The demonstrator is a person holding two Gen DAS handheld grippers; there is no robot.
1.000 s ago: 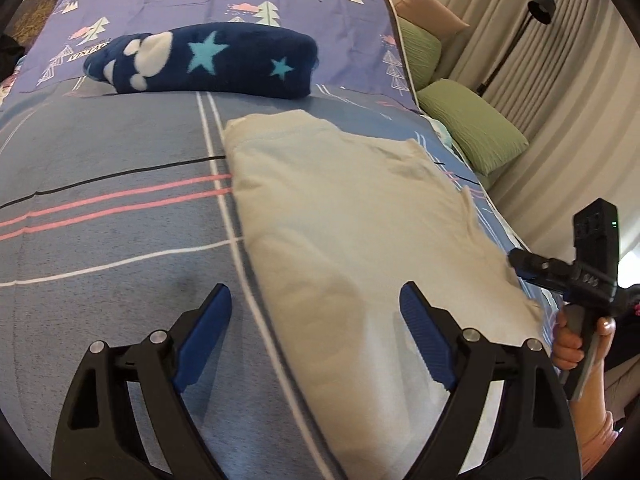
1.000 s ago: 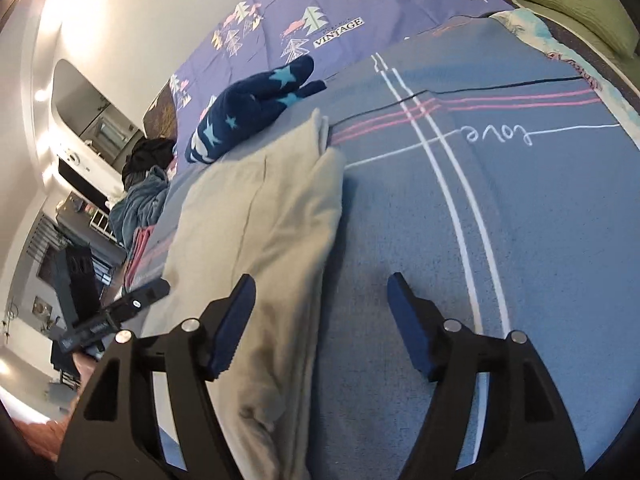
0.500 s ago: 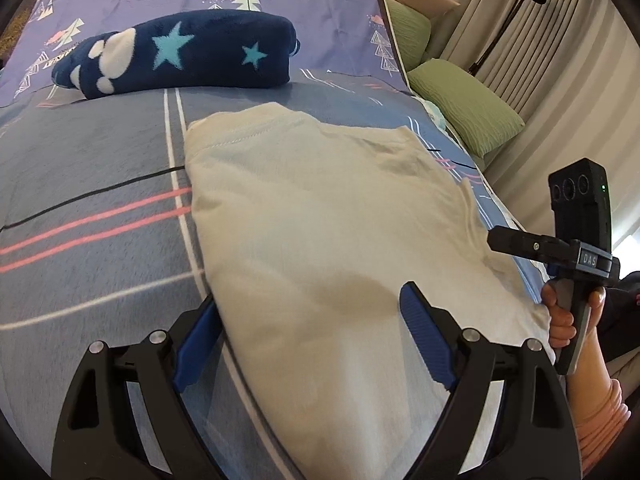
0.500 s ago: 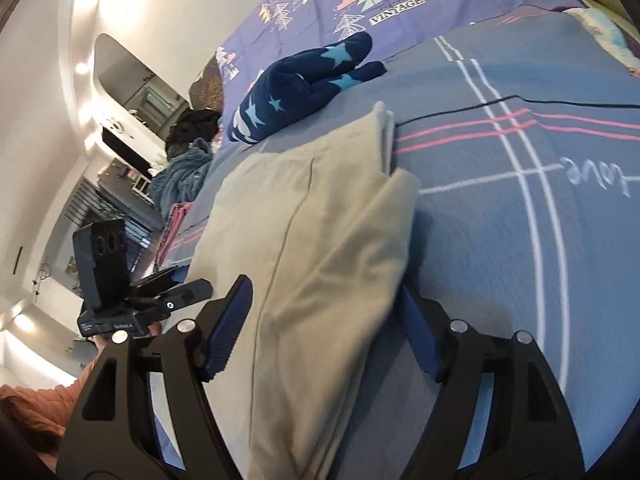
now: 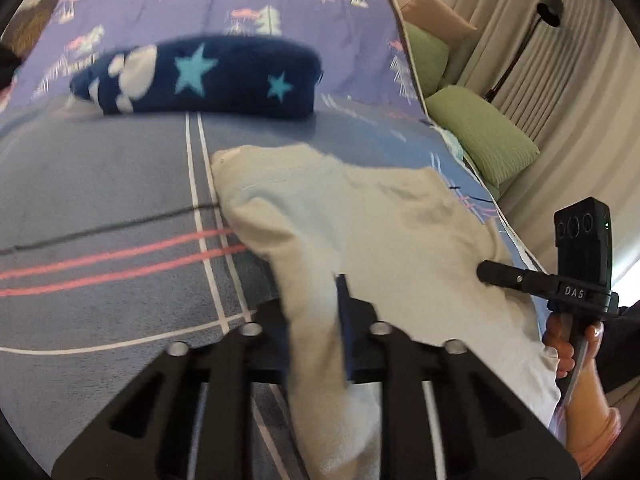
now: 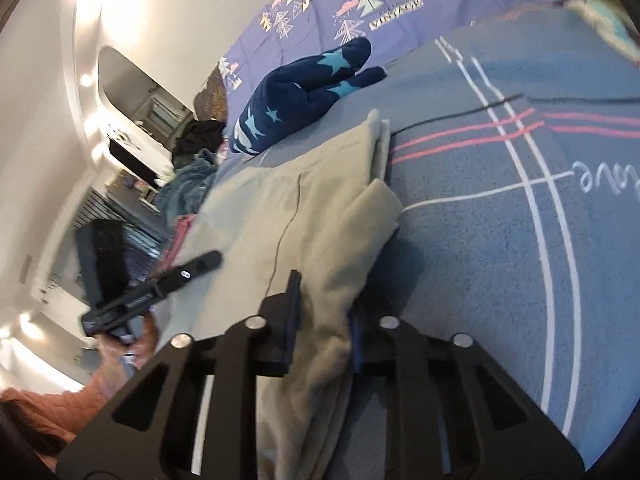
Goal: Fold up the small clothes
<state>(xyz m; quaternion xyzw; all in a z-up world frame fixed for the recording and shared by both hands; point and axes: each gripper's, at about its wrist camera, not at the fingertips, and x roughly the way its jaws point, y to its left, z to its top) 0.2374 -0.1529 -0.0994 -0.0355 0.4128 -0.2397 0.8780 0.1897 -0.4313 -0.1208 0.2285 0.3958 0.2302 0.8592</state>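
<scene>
A cream folded garment [image 5: 360, 232] lies on the blue-grey bedspread [image 5: 100, 200]. My left gripper [image 5: 316, 320] is shut on the garment's near left edge, cloth bunched between the blue pads. My right gripper [image 6: 324, 312] is shut on the garment's [image 6: 304, 208] near right edge, which is lifted into a fold. Each gripper shows in the other's view: the right one [image 5: 576, 280] at the garment's right side, the left one [image 6: 132, 292] at its left.
A navy star-patterned plush roll [image 5: 200, 78] lies beyond the garment. Green pillows [image 5: 480, 132] and a floor lamp [image 5: 548, 4] stand at the right by curtains. The purple tree-print quilt [image 5: 240, 4] covers the bed head. A clothes pile [image 6: 192, 168] lies at the left bed edge.
Both grippers were open over the garment's near corners. They have closed on the cloth and its near edge has bunched up and lifted.
</scene>
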